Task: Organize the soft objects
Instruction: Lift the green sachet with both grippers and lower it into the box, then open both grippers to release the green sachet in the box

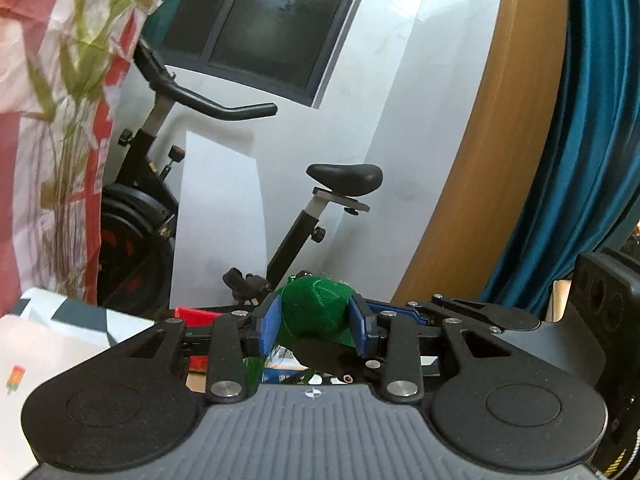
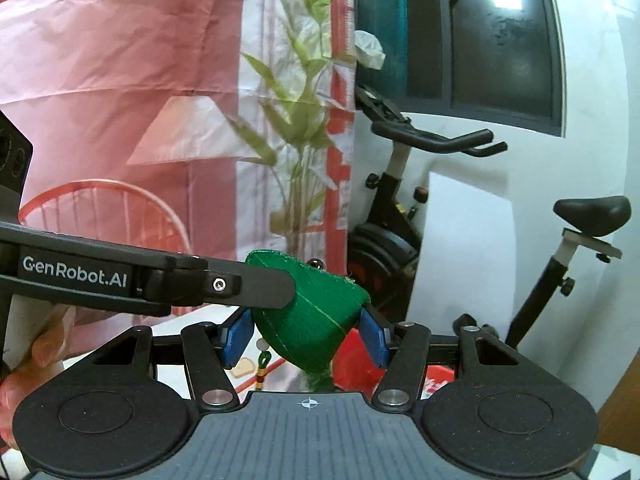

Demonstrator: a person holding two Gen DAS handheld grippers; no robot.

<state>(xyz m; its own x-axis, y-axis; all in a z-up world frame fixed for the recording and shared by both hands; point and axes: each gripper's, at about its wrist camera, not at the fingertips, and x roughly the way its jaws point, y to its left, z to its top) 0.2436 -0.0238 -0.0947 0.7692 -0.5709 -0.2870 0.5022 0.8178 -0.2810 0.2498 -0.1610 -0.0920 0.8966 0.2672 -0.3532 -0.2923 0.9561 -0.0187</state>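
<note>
A green felt soft toy (image 1: pixel 316 308) with stitched seams hangs in the air, held from two sides. In the left wrist view my left gripper (image 1: pixel 316 320) is shut on it, both blue pads (image 1: pixel 269 326) pressing its flanks. A black finger (image 1: pixel 328 356) of the other gripper crosses just below the toy. In the right wrist view the toy (image 2: pixel 316 316) looks cone-shaped, and my right gripper (image 2: pixel 308 330) is shut on it, with the blue pads (image 2: pixel 374 338) at its sides. The left gripper's black finger (image 2: pixel 256 286) reaches in from the left onto the toy's top. A beaded string (image 2: pixel 262 364) dangles below.
An exercise bike (image 1: pixel 160 184) stands against the white wall ahead. A red-and-white cloth with bamboo print (image 2: pixel 140 100) hangs on the left. A teal curtain (image 1: pixel 592 140) and a wooden panel (image 1: pixel 492 160) are on the right. A red box (image 2: pixel 356 364) lies below. A hand (image 2: pixel 36 356) grips the left tool.
</note>
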